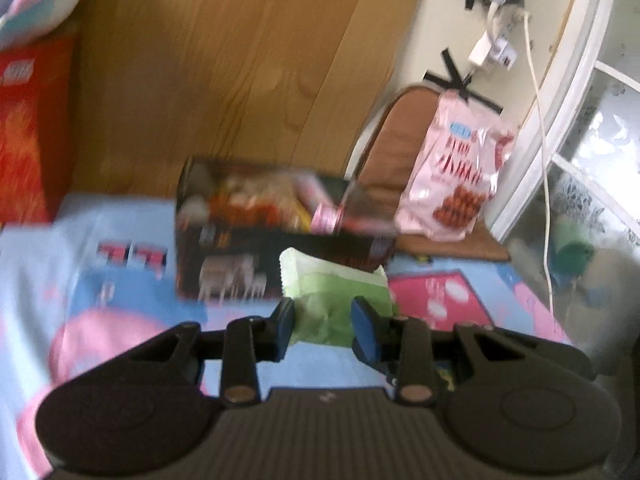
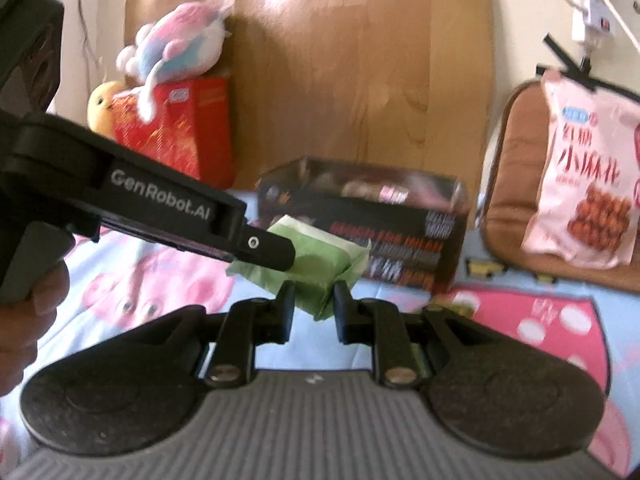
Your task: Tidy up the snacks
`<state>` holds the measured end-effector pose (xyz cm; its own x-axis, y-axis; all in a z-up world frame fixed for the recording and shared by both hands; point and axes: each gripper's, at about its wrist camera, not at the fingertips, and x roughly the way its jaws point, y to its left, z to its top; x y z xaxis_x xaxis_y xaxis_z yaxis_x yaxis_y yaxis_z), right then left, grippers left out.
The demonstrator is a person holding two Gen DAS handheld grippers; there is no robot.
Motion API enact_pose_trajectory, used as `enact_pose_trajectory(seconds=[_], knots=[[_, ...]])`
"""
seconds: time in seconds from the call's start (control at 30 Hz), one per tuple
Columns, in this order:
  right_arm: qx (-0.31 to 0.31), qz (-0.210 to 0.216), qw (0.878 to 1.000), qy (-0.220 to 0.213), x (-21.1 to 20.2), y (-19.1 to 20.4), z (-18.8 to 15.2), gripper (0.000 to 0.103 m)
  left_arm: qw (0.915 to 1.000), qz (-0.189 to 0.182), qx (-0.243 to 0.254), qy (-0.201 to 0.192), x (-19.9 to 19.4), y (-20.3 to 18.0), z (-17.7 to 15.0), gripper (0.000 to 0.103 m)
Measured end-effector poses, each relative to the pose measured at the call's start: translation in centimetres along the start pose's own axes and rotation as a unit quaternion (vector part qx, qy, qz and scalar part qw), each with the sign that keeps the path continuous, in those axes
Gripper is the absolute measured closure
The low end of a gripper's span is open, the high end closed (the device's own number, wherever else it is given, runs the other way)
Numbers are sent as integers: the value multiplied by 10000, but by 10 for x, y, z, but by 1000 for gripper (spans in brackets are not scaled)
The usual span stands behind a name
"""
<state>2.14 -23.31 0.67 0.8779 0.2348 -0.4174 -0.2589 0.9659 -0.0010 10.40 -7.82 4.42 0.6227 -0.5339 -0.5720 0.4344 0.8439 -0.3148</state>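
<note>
Both grippers grip one small pale-green crinkly snack packet [image 2: 320,258]: the left gripper [image 1: 323,322] has its jaws clenched on one end, while the right gripper [image 2: 313,304] pinches the opposite edge. Held between both sets of jaws, it hangs above the cartoon-print bed sheet [image 1: 120,280], likely so it can be carried to the dark open-topped cardboard box of snacks [image 2: 360,216] just beyond the jaws.

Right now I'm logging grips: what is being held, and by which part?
The green snack packet, held by both grippers: the left gripper pinches one end, the right gripper the opposite lower corner.
</note>
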Motion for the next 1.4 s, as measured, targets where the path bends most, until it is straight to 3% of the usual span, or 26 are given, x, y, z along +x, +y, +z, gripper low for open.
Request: enact_pose_trajectory(seconds=[0.2,0.3,0.4,0.6,0.67,0.73,0.8,0.87,0.93,1.03,1.13,1.2,1.4], knots=[[127,-170,9996,-182,36,-31,34,80,9998,43,63,-165,37,-3,47,71],[53,-175,9998,-30,65,-42,46,80,9994,302,-128,-78,67,6,63,66],[134,-321,9994,33,82,-54,51,79,9976,582,-353,84,84,19,65,69],[912,-354,9948,-278,26,-107,38,78,9968,258,-638,-400,41,33,45,69],[1231,-243,9920,-107,11,-126,27,72,9967,129,-660,-457,26,33,34,69],[1485,-30,9887,196,1,-140,11,49,9970,-21,-689,-345,18,32,20,69],[1525,37,9871,479,1,-142,-3,44,9966,-192,-793,-120,17,35,7,69],[1560,57,9834,919,14,-139,-15,44,9943,-342,-991,193,22,39,-6,69],[1861,445,9725,1329,31,-133,-25,43,9910,-327,-1211,476,29,48,-21,69],[1429,701,9775,1384,42,-92,-25,44,9861,-215,-1513,652,26,65,-38,69],[656,1562,9743,1482,46,-34,-23,44,9853,-103,-1595,605,11,77,-46,69],[-89,1812,9726,1454,41,5,-25,44,9863,-22,-1555,560,0,81,-48,69],[-201,1816,9756,1215,32,24,-25,44,9864,106,-1577,460,-16,93,-52,68]])
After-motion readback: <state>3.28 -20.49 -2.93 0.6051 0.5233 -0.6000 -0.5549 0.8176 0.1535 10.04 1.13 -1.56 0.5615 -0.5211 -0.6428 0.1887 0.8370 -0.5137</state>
